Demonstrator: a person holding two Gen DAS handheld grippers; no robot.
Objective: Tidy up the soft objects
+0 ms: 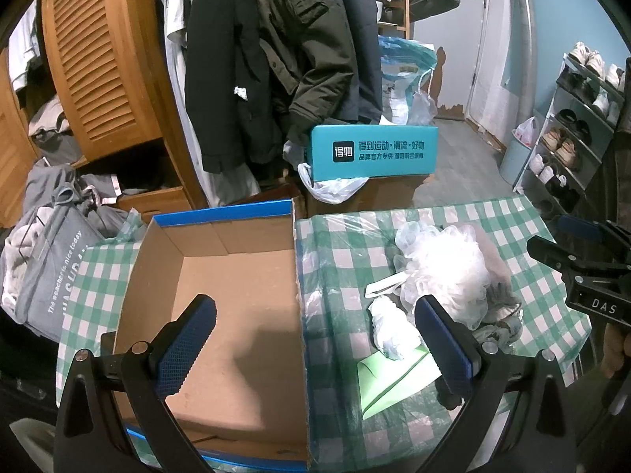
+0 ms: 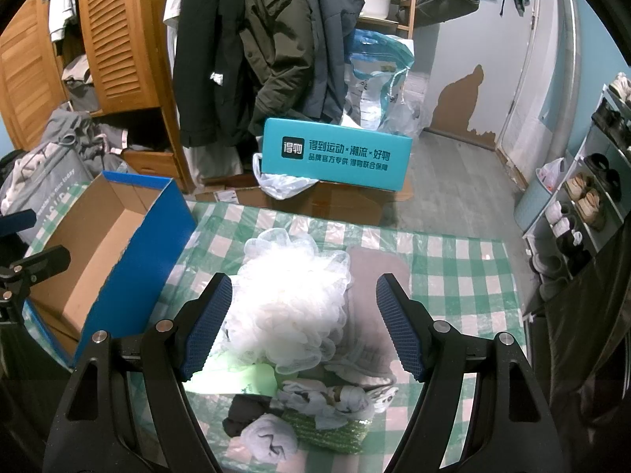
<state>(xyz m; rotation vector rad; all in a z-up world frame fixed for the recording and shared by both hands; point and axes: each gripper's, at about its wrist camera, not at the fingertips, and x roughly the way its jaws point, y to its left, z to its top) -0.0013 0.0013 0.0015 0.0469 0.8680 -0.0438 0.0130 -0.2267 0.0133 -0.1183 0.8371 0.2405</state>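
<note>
White fluffy mesh bath pouf (image 2: 288,299) tops soft pile mid-desk, on green-white checked desk (image 2: 465,276); empty blue-sided cardboard box (image 1: 221,315) at left edge. Right claw (image 2: 303,323) spread wide, straddling pouf; left claw (image 1: 311,343) spread wide, over box's right wall.

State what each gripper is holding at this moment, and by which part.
Nothing is held. The left gripper is open above the edge of the cardboard box. The right gripper is open with its fingers either side of the white bath sponge, not closed on it.

Checked table (image 2: 453,276) with box (image 2: 130,260), soft pile (image 2: 292,299)
</note>
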